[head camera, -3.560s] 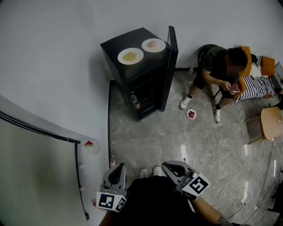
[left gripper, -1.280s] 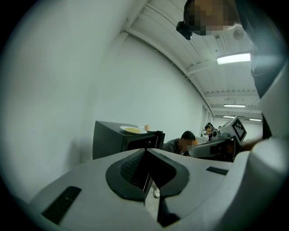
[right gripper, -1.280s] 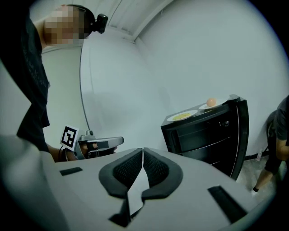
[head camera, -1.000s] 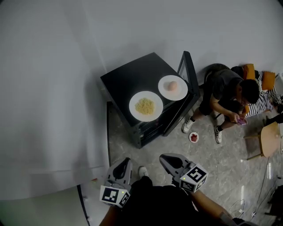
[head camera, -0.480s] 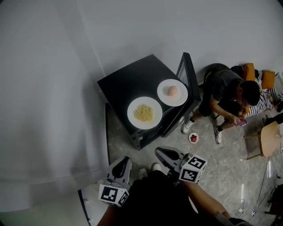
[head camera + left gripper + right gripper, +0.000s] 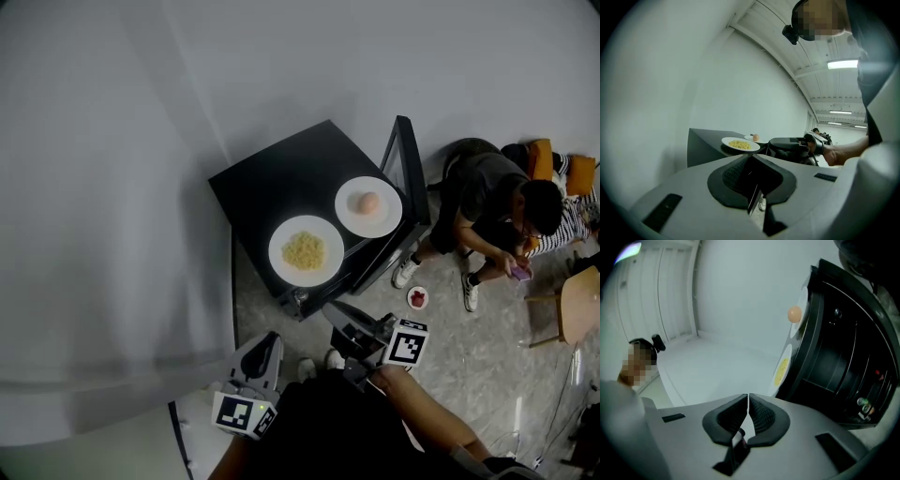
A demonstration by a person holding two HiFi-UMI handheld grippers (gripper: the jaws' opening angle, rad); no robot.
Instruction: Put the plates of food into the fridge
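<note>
Looking down in the head view, we see only the flat top of the black mini fridge (image 6: 281, 178); its shelves are hidden beneath that top. The right gripper view, rolled on its side, shows the open interior, but it is dark and the few small items inside cannot be identified. Both plates stand on the fridge top near its front edge. The plate of yellow food (image 6: 306, 250) is nearer us, and the plate with a round pale-orange item (image 6: 368, 206) is next to the open door (image 6: 412, 178). We cannot tell what the yellow heap is.

The left gripper (image 6: 751, 159) has its pads closed together on nothing. The right gripper (image 6: 748, 395) is likewise closed and empty, its tip near the fridge's front corner. Our dark torso covers both handles.

Beyond the door sits a person (image 6: 497, 211), with a small dish (image 6: 418, 298) holding something red on the floor. A wooden chair (image 6: 583, 314) is cut off at the frame edge.
</note>
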